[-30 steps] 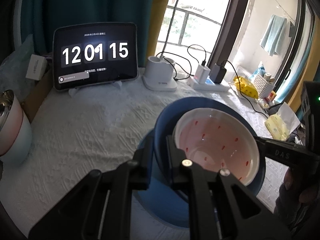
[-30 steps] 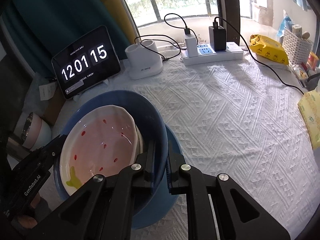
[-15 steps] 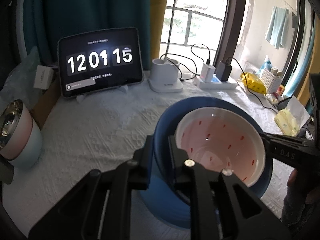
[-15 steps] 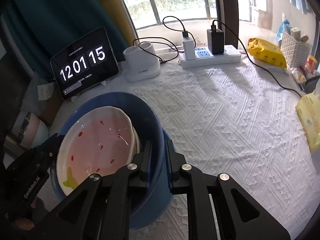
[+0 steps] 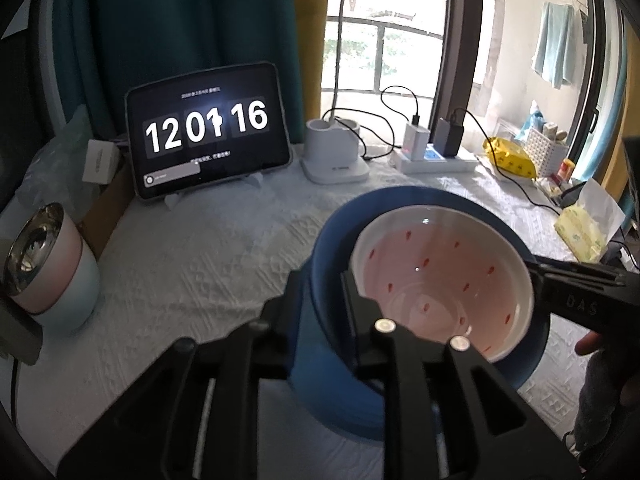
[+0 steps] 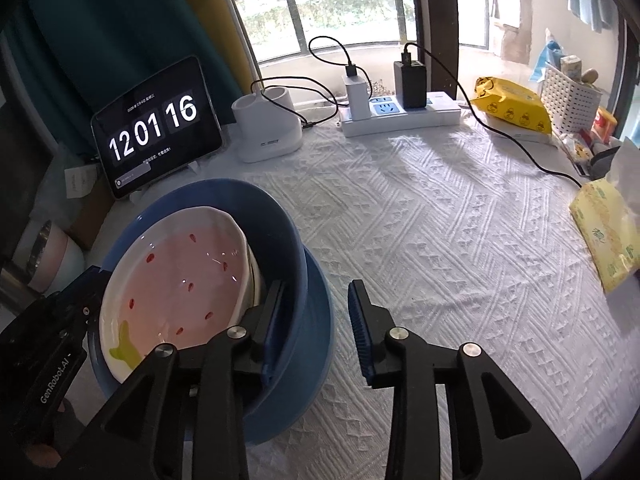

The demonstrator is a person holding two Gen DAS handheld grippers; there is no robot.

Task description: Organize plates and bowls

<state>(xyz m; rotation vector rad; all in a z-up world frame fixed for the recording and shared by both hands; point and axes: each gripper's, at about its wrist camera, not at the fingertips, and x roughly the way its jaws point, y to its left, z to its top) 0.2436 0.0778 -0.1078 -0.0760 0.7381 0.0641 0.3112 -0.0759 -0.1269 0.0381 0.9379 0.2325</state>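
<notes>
A white bowl (image 5: pixel 440 280) with a pink, red-speckled inside sits in a deep blue bowl (image 5: pixel 332 240), which stands in a wider blue dish (image 5: pixel 332 392) on the white cloth. My left gripper (image 5: pixel 322 296) straddles the blue bowl's near rim; its jaws are opening, with the rim in a narrow gap. On the opposite side, my right gripper (image 6: pixel 316 320) is opening wider. One of its fingers (image 6: pixel 276 312) is inside the blue bowl (image 6: pixel 280 232) and the outer pad stands well off the blue dish (image 6: pixel 316 360). The white bowl (image 6: pixel 180 280) shows a yellow-green mark.
A tablet clock (image 5: pixel 208 128), a white lamp base (image 5: pixel 334 156) and a power strip (image 6: pixel 400 114) with cables line the back. A pink cup (image 5: pixel 48 268) stands at the left. A yellow packet (image 6: pixel 512 106), a white basket (image 6: pixel 572 96) and a tissue pack (image 6: pixel 608 236) lie right.
Both grippers' jaws have parted from the blue bowl's rim, the right one much more. The bowl stack has stayed in place. The left view has tipped up a little.
</notes>
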